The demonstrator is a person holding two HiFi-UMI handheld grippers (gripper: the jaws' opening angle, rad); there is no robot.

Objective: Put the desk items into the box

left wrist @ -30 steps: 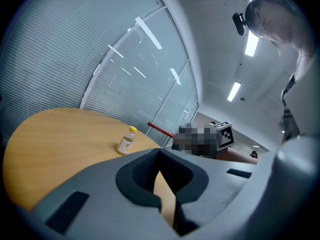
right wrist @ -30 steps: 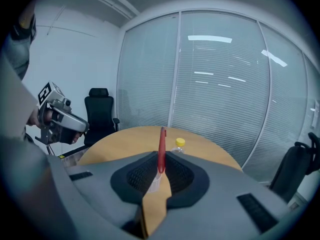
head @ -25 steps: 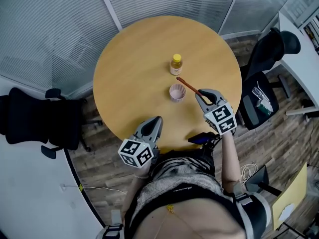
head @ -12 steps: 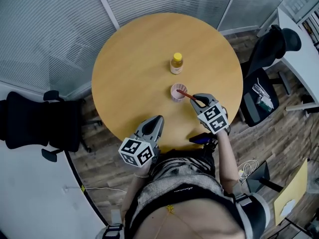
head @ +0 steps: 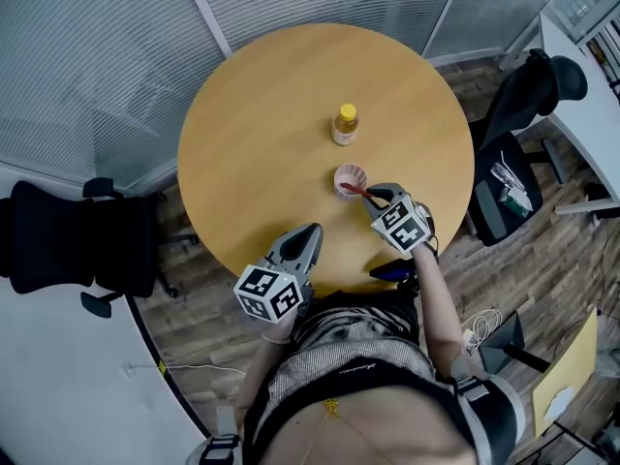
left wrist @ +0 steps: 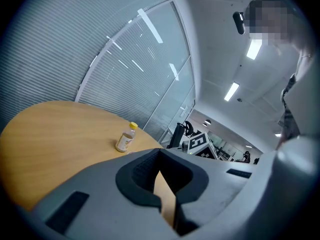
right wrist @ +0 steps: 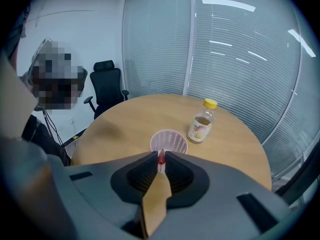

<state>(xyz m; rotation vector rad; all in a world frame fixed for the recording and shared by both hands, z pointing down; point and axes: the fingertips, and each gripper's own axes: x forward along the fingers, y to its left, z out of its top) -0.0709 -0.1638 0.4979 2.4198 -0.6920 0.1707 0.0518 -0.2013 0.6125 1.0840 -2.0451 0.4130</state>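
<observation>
Your right gripper (head: 378,199) pinches a red pen (head: 356,191) between its fingers. The pen slants, its far end at the mouth of the pink mesh cup (head: 341,174) on the round table (head: 262,143). A bottle (head: 345,124) stands near, beyond the cup. Your left gripper (head: 302,240) is at the table's near edge, fingers pressed together on nothing.

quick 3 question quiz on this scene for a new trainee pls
1. True or false: the right gripper is shut on a red pen.
2. The pen's far end is at: A the mesh cup; B a stapler; C a mug.
3. Fill in: the bottle on the table has a ____ cap.
Key: 1 true; 2 A; 3 yellow.
</observation>
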